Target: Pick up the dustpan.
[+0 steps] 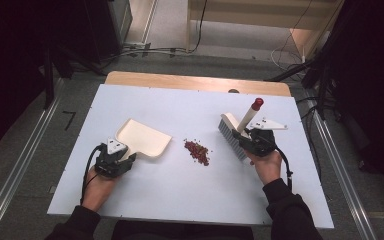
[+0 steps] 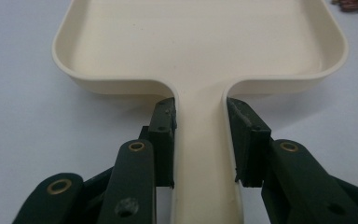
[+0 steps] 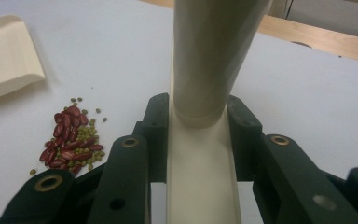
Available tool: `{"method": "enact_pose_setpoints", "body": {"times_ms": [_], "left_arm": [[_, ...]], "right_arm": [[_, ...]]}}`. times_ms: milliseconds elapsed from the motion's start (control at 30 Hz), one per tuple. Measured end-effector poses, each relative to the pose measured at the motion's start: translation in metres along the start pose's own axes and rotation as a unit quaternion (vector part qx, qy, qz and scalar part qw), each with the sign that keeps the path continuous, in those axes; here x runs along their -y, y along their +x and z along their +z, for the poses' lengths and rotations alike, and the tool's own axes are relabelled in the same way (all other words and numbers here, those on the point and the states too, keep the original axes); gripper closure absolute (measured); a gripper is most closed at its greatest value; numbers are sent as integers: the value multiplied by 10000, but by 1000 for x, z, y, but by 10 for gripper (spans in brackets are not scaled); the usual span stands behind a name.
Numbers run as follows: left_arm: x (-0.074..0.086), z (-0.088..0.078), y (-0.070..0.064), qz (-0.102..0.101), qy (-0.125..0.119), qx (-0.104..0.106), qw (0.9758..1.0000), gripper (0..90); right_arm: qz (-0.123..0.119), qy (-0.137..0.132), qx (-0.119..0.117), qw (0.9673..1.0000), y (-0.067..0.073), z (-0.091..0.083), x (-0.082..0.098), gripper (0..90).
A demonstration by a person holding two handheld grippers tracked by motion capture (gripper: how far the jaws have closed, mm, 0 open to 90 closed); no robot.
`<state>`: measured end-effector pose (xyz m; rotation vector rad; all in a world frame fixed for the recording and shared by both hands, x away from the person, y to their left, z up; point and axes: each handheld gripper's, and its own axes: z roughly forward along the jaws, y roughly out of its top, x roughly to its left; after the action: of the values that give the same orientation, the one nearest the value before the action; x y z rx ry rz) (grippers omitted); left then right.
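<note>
The brush (image 1: 234,134) was the tool I had in the right gripper (image 1: 250,137), whose jaws were pinched on the cream handle just below the thicker tube of the grip; in the right gripper view the handle (image 3: 200,158) ran straight up between the two black jaws with no gap at either side. The handle leaned up and away toward the far right, ending in a red cap (image 1: 257,103), while the bristle head sat low on the white table (image 1: 180,195), its long edge running near-to-far.

The left gripper (image 1: 122,159) was likewise pressed onto the flat handle of the dustpan (image 1: 142,138). From the left gripper view I saw both pads tight against the handle's (image 2: 200,154) sides, and the pan lay flat on the table with its open mouth facing right.

What I judged the coming sweep to turn on was the little heap of beans (image 1: 197,151), red ones mixed with small green ones. It lay between the two tools, left of the bristles and right of the pan's mouth, apart from both. So the stroke would have to run leftward from the brush, pushing the heap toward the pan. The brush hand and the pan's lip looked about equally near the beans; I could not tell which was closer. The bristle line stood roughly crosswise to that path, which suited the push.
</note>
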<state>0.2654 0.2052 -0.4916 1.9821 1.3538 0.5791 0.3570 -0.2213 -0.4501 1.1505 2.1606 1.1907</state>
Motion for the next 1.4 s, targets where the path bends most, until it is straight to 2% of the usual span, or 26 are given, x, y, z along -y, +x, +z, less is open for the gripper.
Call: {"method": "enact_pose_setpoints", "body": {"times_ms": [267, 400, 600, 700, 933, 1067, 1200, 1300, 1400], "left_arm": [[0, -2, -5, 347, 81, 291, 9989, 667], [1, -2, -7, 543, 122, 474, 9973, 667], [2, -5, -10, 921, 137, 756, 9928, 667], [2, -6, -11, 1027, 164, 894, 9905, 667], [3, -5, -20, 1405, 288, 1177, 9826, 667], [1, -5, -23, 1495, 281, 1267, 9802, 667], [1, -4, -24, 1507, 307, 1297, 9796, 667], [1, -3, -26, 1614, 299, 1364, 9770, 666], [1, -2, -27, 1648, 281, 1410, 9758, 666]], "right_arm": [[-13, -2, 20, 10000, -1, -1, 0, 637], [-8, -2, 26, 10000, -1, -1, 0, 637], [-4, 2, 23, 10000, -1, -1, 0, 637], [-2, 3, 24, 10000, -1, -1, 0, 637], [-15, -8, 30, 10000, -1, -1, 0, 637], [-9, -17, 24, 10000, -1, -1, 0, 637], [0, -5, 33, 10000, -1, -1, 0, 637], [-4, -20, 30, 10000, -1, -1, 0, 637], [5, -4, 38, 10000, -1, -1, 0, 637]]}}
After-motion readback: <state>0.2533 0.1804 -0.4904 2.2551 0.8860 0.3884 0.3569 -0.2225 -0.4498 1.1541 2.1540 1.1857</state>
